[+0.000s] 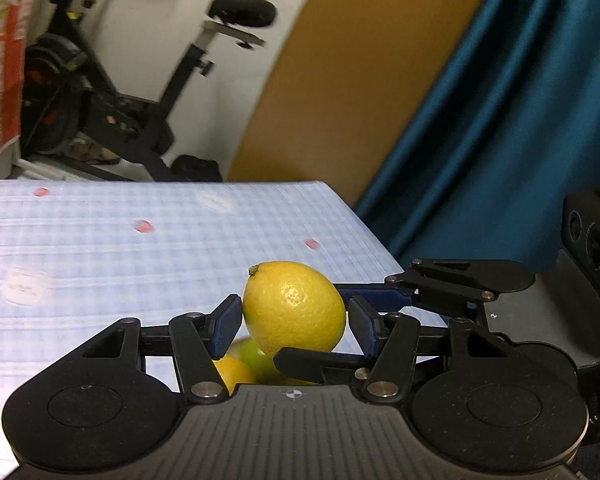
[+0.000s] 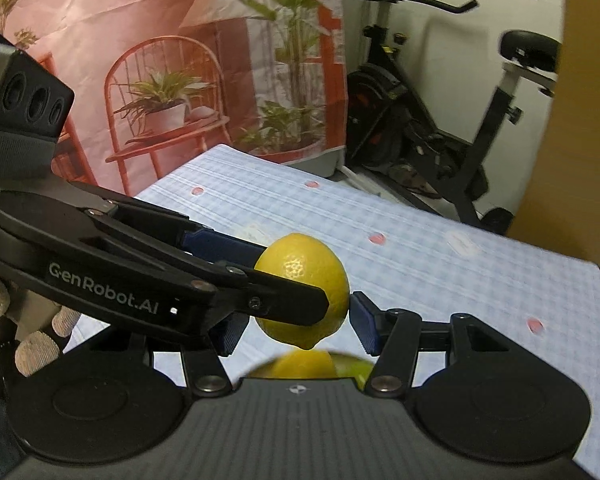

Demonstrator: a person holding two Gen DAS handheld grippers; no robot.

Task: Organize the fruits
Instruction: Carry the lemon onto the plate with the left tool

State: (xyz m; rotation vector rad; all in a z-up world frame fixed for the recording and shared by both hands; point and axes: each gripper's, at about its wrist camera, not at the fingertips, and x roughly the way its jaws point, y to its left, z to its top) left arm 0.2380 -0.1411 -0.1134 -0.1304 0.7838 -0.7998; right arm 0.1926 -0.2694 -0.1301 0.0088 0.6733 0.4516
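A yellow lemon (image 1: 294,312) hangs above the blue checked tablecloth (image 1: 100,248) between both grippers. In the left wrist view my left gripper (image 1: 295,320) has its left pad against the lemon, with a small gap at its right pad. My right gripper's fingers (image 1: 380,298) come in from the right, above and below the lemon. In the right wrist view the lemon (image 2: 304,288) sits between my right gripper's (image 2: 296,330) pads, and the left gripper's fingers (image 2: 220,246) clamp it from the left. More yellow and green fruit (image 1: 244,364) lies below, mostly hidden.
An exercise bike (image 1: 148,92) stands beyond the table's far edge. A teal curtain (image 1: 500,140) and a brown panel (image 1: 340,80) are at the right. A printed plant backdrop (image 2: 160,80) hangs behind the table. The tablecloth's right edge (image 1: 372,236) drops off near the grippers.
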